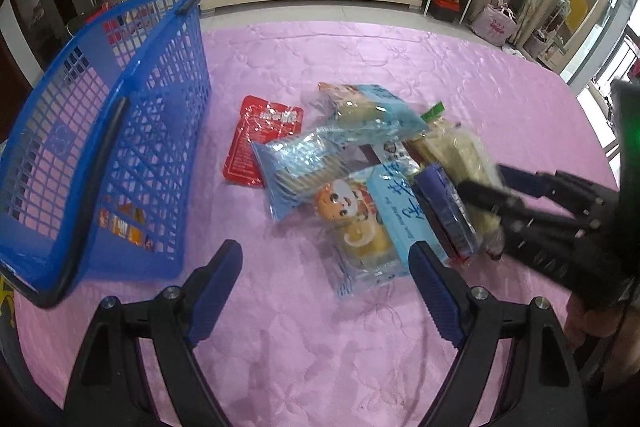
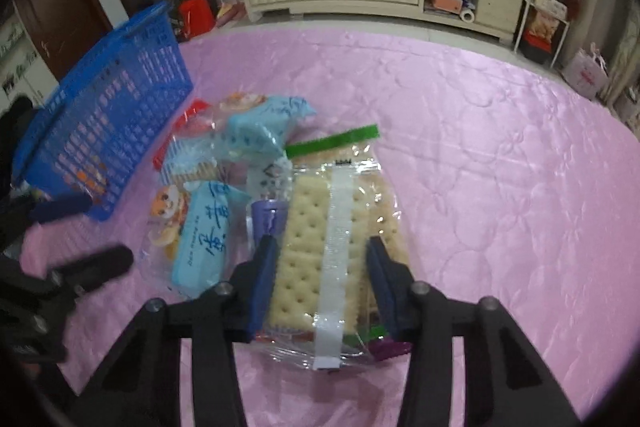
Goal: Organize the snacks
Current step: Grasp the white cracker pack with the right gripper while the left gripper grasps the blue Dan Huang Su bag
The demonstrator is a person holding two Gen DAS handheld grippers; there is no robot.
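From the left wrist, the left gripper [image 1: 324, 267] hangs with jaws spread wide over the pink quilted cloth [image 1: 400, 59], nothing between them but the tail of a clear cartoon-printed bun packet [image 1: 360, 231]. The blue plastic mesh basket [image 1: 120, 131] stands to its left, the snack heap beside it.

From the right wrist, the right gripper [image 2: 320, 259] straddles a clear packet of square crackers [image 2: 316, 243], its 2 blue pads at the packet's sides, apparently pinching it.
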